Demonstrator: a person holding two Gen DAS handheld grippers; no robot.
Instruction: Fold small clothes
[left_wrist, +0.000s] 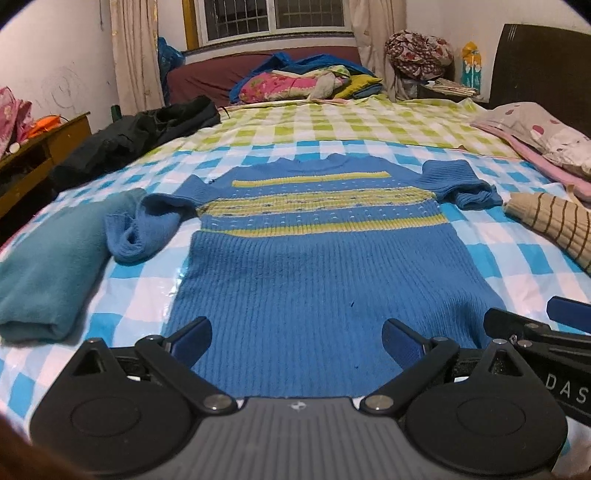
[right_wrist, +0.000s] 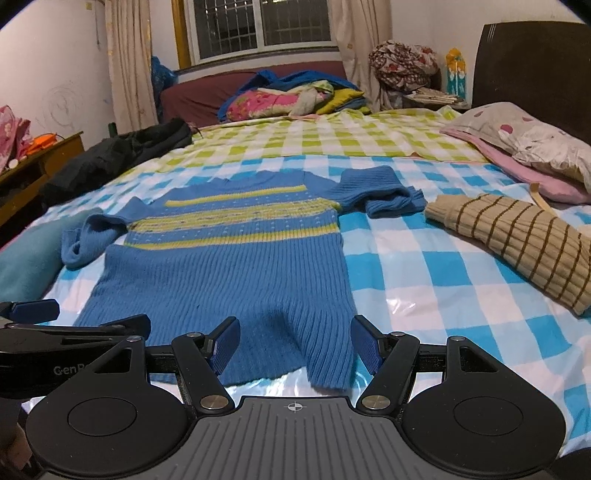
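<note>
A small blue knit sweater (left_wrist: 314, 266) with yellow-green stripes lies flat on the checked bed, hem toward me, sleeves bunched out to both sides. It also shows in the right wrist view (right_wrist: 229, 266). My left gripper (left_wrist: 297, 341) is open and empty, low over the middle of the hem. My right gripper (right_wrist: 295, 345) is open and empty over the hem's right corner, which is rumpled into a fold. Part of the right gripper shows at the left wrist view's right edge (left_wrist: 546, 332); part of the left gripper shows at the right wrist view's left edge (right_wrist: 55, 328).
A folded teal garment (left_wrist: 48, 273) lies left of the sweater. A beige garment with brown stripes (right_wrist: 517, 243) lies to the right. Black clothes (left_wrist: 133, 133) sit at the far left, pillows (right_wrist: 528, 147) at the far right, a bedding pile (left_wrist: 303, 83) beyond.
</note>
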